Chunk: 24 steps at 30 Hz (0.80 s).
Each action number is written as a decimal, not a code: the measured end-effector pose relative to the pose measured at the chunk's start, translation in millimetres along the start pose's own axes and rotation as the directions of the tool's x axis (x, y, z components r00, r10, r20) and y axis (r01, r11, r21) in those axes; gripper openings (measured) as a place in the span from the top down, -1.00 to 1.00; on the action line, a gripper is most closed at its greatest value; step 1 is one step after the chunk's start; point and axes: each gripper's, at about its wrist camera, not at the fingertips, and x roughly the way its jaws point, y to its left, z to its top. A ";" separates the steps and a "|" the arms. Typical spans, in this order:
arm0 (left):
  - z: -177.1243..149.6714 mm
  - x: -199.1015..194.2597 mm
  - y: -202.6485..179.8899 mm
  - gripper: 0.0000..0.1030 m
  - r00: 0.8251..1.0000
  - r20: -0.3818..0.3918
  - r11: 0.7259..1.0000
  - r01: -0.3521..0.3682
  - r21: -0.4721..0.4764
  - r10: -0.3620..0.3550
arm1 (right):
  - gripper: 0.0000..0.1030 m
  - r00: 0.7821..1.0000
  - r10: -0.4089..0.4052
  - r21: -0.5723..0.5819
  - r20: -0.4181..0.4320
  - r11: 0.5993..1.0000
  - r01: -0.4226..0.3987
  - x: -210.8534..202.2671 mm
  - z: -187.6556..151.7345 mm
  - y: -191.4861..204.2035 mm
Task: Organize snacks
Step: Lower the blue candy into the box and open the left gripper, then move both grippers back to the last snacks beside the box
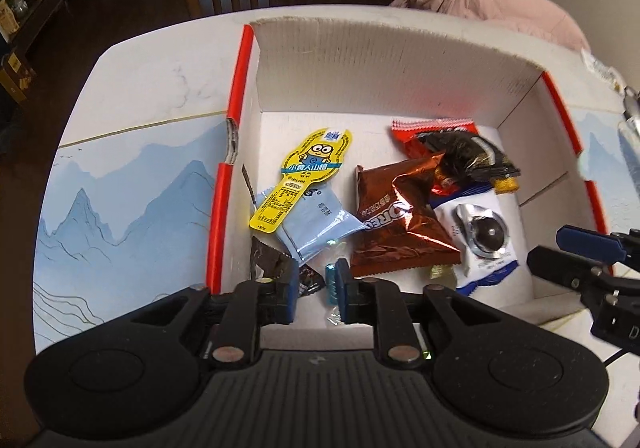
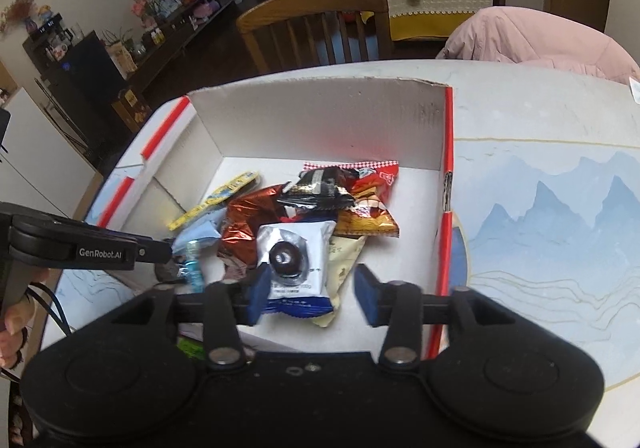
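Hovering over the box — left gripper slightly parted, right gripper spread, both empty.

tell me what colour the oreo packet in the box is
Shiny coppery brown, with white lettering: the Oreo packet shows best in the left wrist view.
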 end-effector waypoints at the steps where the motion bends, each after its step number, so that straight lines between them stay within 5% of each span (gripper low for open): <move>1: -1.2 -4.1 1.3 0.54 1.000 0.008 1.000 0.006 -0.003 -0.006 | -0.16 1.000 0.002 -0.002 0.007 1.000 -0.002 -3.6 -0.7 2.2; 3: -4.7 -12.6 3.8 0.52 1.000 0.022 1.000 0.019 -0.009 -0.019 | -0.19 1.000 -0.003 -0.006 0.022 1.000 0.003 -10.8 -2.2 5.4; 7: -13.3 -32.9 8.0 0.46 0.997 0.059 0.999 0.048 -0.013 -0.047 | -0.64 0.998 -0.014 -0.015 0.066 1.000 0.015 -28.1 -5.2 12.8; 18: -52.1 -89.9 12.3 -0.37 0.976 0.196 0.995 0.094 0.028 -0.098 | -0.94 0.988 -0.005 -0.053 0.156 0.999 0.013 -76.0 -23.6 38.7; 24: -78.3 -111.8 16.4 -0.41 0.952 0.284 0.993 0.101 0.068 -0.117 | -0.99 0.988 0.002 -0.051 0.154 0.999 0.006 -90.1 -41.3 46.0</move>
